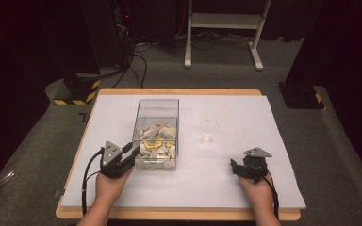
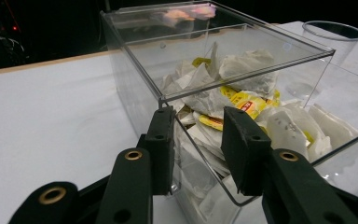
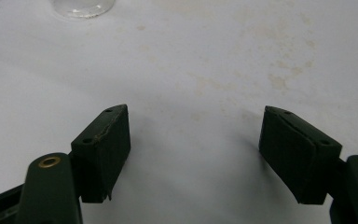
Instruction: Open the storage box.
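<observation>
Two grippers: my left gripper [image 2: 198, 149], jaws part-open, straddles the clear plastic teabag box [image 2: 223, 60] corner; grip squarely. My right gripper [image 3: 196, 154], at four o'clock, gapes empty.

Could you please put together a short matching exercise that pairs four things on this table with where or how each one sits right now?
Things:
1. clear box
2. clear cup
3. left gripper
4. right gripper

States:
A. jaws wide apart over bare white table top
B. stands empty, to the right of the box
C. holds a heap of tea bags
D. jaws astride the box's near corner wall

Pairs: 1-C, 2-B, 3-D, 4-A
</observation>
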A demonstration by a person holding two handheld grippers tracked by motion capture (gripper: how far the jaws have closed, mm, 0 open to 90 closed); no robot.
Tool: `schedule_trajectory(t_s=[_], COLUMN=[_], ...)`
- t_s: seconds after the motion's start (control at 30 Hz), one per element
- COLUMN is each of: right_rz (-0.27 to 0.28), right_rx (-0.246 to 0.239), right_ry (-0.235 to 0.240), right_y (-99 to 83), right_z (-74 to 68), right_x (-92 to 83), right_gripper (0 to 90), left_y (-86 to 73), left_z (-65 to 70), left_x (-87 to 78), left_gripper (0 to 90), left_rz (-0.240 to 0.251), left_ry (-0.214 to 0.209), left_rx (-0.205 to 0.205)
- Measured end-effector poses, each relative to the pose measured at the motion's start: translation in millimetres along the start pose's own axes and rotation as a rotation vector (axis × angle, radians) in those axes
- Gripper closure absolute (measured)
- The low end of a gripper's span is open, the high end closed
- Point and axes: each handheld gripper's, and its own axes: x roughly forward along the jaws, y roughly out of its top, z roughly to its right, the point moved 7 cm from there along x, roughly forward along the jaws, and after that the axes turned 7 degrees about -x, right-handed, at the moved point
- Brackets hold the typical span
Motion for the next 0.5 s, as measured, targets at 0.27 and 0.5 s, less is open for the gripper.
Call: schedule_trajectory(t_s=[0.27,0.5], right_rz=[0.0,0.001], right_rx=[0.0,-0.002], right_ry=[0.0,-0.001], right_y=[0.0,0.0], right_z=[0.0,-0.2], right_x=[0.0,-0.1], right_gripper=[24.9,24.9], left_y=[-3.3,-7.7], left_z=[-1.5,0.1], left_x=[2.0,-3.8], left_gripper=[69.2,70.3], left_rz=[0.004,0.002], left_ry=[-0.004,-0.002], left_rx=[-0.017,-0.003])
